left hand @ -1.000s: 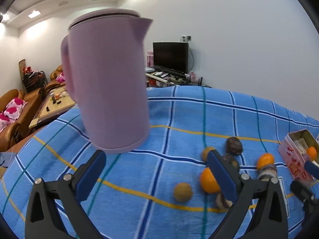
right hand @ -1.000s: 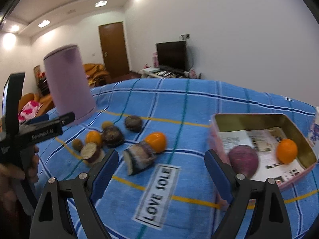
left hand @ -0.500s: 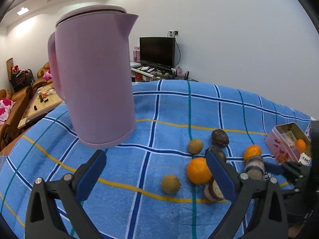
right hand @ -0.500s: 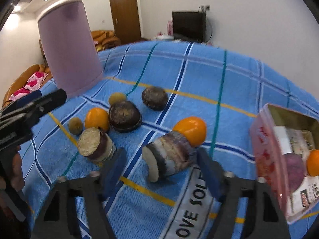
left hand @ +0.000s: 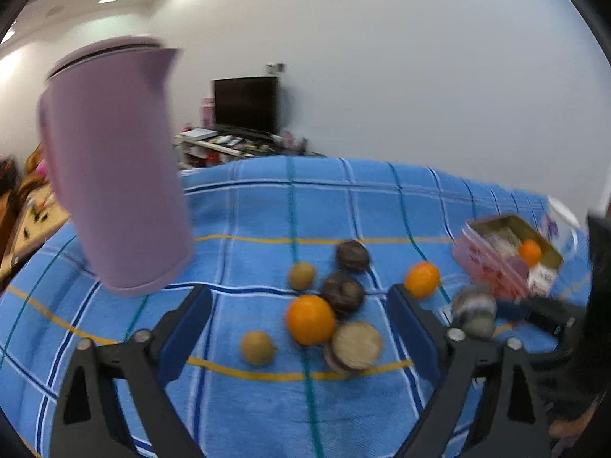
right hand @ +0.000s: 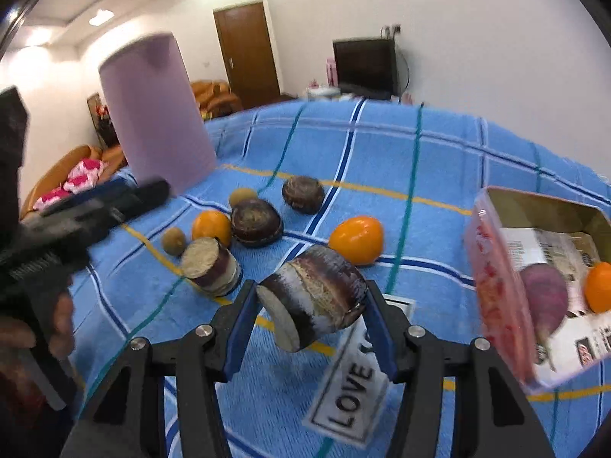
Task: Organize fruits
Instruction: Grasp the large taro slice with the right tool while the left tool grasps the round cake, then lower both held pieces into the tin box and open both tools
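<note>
My right gripper (right hand: 311, 313) is shut on a purple cane chunk (right hand: 315, 297); it also shows, blurred, in the left wrist view (left hand: 473, 309). A second cane chunk (right hand: 210, 267), an orange (right hand: 357, 239), another orange (right hand: 211, 226), two dark round fruits (right hand: 256, 222) and two small brown fruits (right hand: 173, 241) lie on the blue cloth. The pink tin box (right hand: 496, 290) at right holds a purple fruit (right hand: 544, 297) and an orange (right hand: 599, 288). My left gripper (left hand: 299, 328) is open and empty, above the cloth before the fruit pile (left hand: 311, 318).
A tall lilac kettle (left hand: 114, 175) stands at the back left of the cloth; it also shows in the right wrist view (right hand: 156, 114). A "LOVE SOLE" label (right hand: 353, 385) lies under my right gripper. The cloth's far edge drops toward a TV stand (left hand: 244, 108) and sofas.
My right gripper moved in and closed on the cane chunk. My left gripper shifted right, so the fruit pile now sits between its fingers in view.
</note>
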`<state>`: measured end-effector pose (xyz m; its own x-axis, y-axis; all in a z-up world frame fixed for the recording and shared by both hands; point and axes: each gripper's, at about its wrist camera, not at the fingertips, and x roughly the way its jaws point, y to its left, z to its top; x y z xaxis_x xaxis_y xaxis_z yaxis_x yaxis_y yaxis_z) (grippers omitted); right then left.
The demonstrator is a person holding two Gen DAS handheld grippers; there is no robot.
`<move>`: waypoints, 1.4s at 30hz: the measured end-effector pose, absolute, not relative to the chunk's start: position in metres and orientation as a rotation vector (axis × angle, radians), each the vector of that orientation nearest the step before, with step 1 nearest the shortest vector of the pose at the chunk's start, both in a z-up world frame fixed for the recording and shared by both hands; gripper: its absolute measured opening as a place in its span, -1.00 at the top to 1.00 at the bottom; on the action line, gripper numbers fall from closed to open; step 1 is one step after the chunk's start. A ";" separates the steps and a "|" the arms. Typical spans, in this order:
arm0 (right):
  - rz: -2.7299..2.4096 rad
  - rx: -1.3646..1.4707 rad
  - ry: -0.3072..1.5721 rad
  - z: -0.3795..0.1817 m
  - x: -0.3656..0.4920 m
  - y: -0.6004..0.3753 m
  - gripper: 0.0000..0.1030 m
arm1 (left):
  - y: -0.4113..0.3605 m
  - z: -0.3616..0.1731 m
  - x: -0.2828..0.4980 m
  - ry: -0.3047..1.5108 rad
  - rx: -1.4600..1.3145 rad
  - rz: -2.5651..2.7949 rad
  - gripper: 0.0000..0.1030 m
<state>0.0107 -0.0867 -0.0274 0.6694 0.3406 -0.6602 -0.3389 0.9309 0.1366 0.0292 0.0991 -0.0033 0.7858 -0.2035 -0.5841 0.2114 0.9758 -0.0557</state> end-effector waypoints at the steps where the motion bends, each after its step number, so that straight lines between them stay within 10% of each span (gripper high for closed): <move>1: 0.379 0.007 0.715 -0.024 0.004 -0.092 -0.09 | 0.095 -0.005 0.029 0.639 0.029 -0.241 -0.69; 13: 0.407 0.041 0.566 -0.002 -0.020 -0.110 -0.09 | 0.067 -0.036 0.041 0.787 0.121 -0.267 -0.66; 24: 0.440 0.050 0.511 0.008 -0.030 -0.115 -0.09 | 0.076 -0.044 0.050 0.852 0.034 -0.287 -0.13; 27: 0.448 0.052 0.502 0.009 -0.031 -0.115 -0.09 | 0.079 -0.039 0.046 0.821 0.007 -0.314 0.27; 42: 0.424 0.074 0.417 0.022 -0.042 -0.131 -0.09 | 0.079 -0.005 0.024 0.562 -0.083 -0.481 0.27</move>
<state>-0.0424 -0.1309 0.0216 0.8283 0.4141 -0.3774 -0.3840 0.9101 0.1557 0.0240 0.0788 -0.0054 0.7389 -0.4602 -0.4921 0.4155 0.8862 -0.2049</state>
